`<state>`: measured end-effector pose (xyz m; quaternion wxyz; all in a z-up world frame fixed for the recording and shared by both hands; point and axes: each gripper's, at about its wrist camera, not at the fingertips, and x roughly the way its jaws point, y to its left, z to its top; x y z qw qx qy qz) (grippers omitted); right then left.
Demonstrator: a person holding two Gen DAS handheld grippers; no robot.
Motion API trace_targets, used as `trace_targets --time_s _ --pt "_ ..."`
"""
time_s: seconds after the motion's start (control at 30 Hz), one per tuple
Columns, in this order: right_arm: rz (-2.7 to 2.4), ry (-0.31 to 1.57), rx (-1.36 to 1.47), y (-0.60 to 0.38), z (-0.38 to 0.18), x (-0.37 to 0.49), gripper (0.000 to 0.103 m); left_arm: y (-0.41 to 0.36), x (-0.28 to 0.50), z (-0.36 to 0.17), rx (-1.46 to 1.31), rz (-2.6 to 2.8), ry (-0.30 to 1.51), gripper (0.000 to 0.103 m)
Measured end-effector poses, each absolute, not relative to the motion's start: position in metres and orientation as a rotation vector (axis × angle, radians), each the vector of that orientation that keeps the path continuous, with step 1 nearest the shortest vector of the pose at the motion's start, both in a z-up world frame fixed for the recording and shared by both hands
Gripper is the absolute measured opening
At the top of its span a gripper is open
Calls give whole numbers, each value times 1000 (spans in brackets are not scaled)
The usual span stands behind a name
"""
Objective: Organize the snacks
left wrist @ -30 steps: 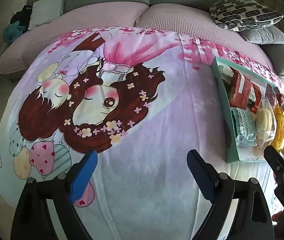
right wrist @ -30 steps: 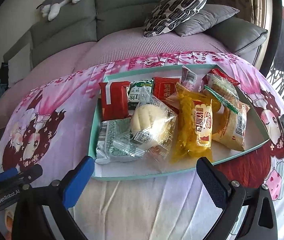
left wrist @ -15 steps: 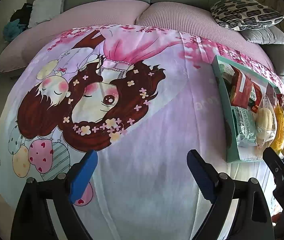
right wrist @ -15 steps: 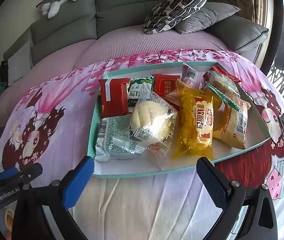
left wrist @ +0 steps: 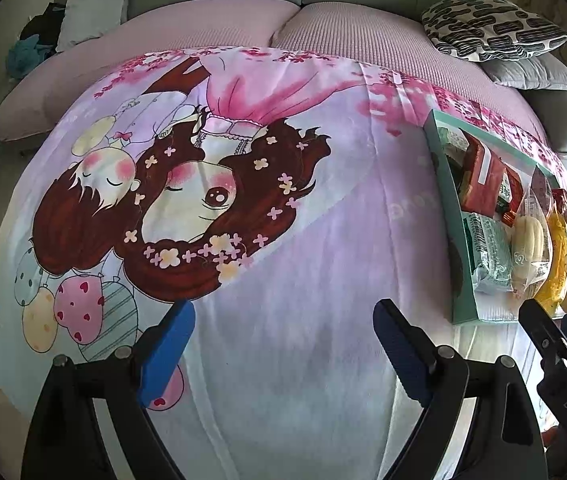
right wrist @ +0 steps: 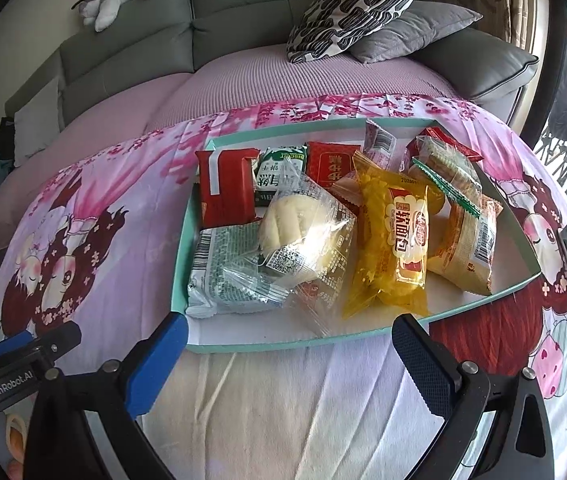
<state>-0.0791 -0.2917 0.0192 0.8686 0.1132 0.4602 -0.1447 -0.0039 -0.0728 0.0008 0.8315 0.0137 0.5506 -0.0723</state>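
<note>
Your snacks all lie in the teal tray [right wrist: 363, 342] on the cartoon-print blanket [left wrist: 323, 240]: a red packet [right wrist: 225, 188] and a green biscuit pack [right wrist: 279, 172] at the back, a green-and-white wrapper [right wrist: 223, 276] with a clear-bagged bun [right wrist: 299, 236] lying partly over it in front, a yellow soft-bread bag [right wrist: 395, 248] in the middle and an orange-edged bread bag [right wrist: 467, 248] to the right. They overlap loosely, not in rows. Your right hand-held gripper [right wrist: 289, 360] hangs just short of the tray's near rim, fingers spread wide and holding nothing; your left hand-held gripper [left wrist: 283, 344] is likewise released, over bare blanket well to the tray's left. This fits either snacks just gathered into the tray or a heap waiting to be sorted out of it. If you do reach in, the bun sits topmost and nearest; pinch its crinkly bag by the seam, lightly, or it will slip.
</note>
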Motion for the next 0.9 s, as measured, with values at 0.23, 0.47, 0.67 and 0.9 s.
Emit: trace_targets --time_s 0.23,0.47,0.67,0.9 --pt "-302 968 236 -292 18 -79 103 -73 -4 0 26 -150 1170 91" --pt "-303 971 235 -292 18 -79 103 -73 -4 1 25 -151 1169 91" --pt "-303 974 234 -291 17 -79 103 -73 -4 1 25 -153 1170 91" --pt "-302 980 233 -291 16 -79 103 -72 -4 0 23 -153 1171 91"
